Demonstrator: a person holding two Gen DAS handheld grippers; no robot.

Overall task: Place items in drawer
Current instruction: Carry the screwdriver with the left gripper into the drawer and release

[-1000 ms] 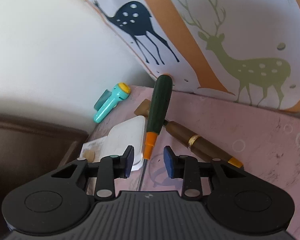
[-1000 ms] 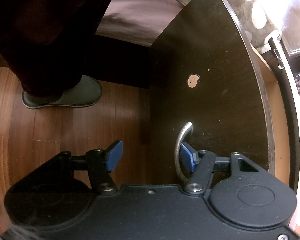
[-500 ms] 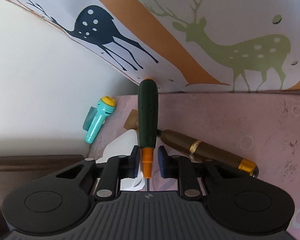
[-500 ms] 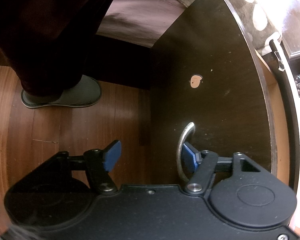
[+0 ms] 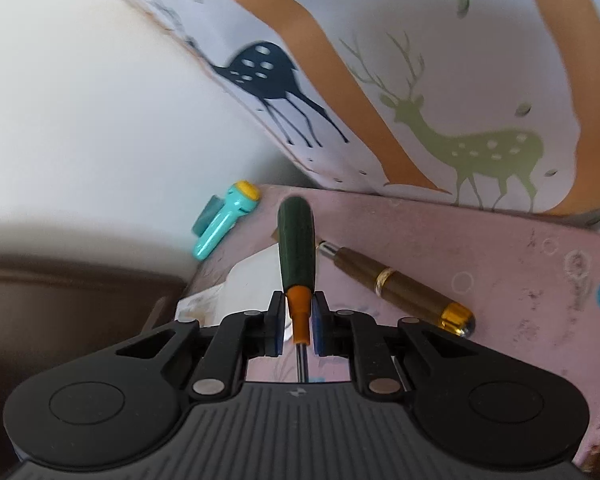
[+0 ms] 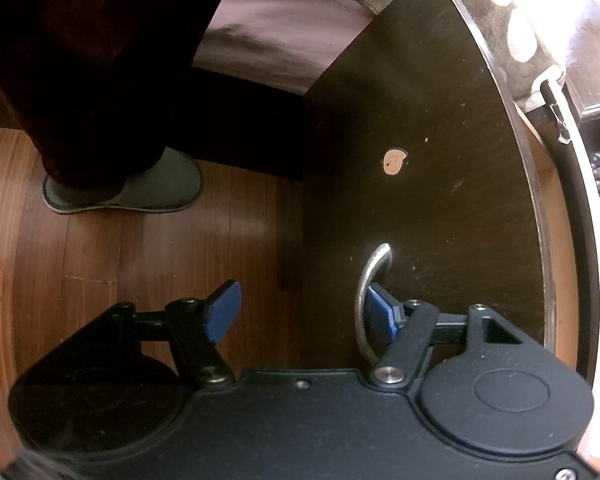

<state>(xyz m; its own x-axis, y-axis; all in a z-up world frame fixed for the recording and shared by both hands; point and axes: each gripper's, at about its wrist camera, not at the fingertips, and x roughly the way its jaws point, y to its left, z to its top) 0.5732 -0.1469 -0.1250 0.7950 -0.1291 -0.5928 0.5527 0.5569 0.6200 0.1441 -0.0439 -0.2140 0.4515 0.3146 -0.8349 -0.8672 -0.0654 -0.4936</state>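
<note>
My left gripper (image 5: pixel 297 326) is shut on a screwdriver (image 5: pixel 297 248) with a dark green handle and orange collar, held just above the pink tabletop (image 5: pixel 480 248). A brown pen with gold ends (image 5: pixel 396 282) lies to its right and a teal toy flashlight (image 5: pixel 224 220) to its left. My right gripper (image 6: pixel 300 312) is open. Its right finger (image 6: pixel 380 314) is hooked behind the metal handle (image 6: pixel 370 300) of the dark drawer front (image 6: pixel 440 160); its left finger hangs over the floor.
A white flat object (image 5: pixel 252 284) lies under the screwdriver. A deer-pattern wall (image 5: pixel 460 100) backs the table. A grey slipper (image 6: pixel 140 188) and dark trouser leg stand on the wooden floor (image 6: pixel 100 280) left of the drawer. The drawer's open light-wood interior (image 6: pixel 560 240) shows at the right edge.
My left gripper closed on the screwdriver's orange collar and lifted it slightly, the view tilting. The right gripper has stayed hooked on the drawer handle.
</note>
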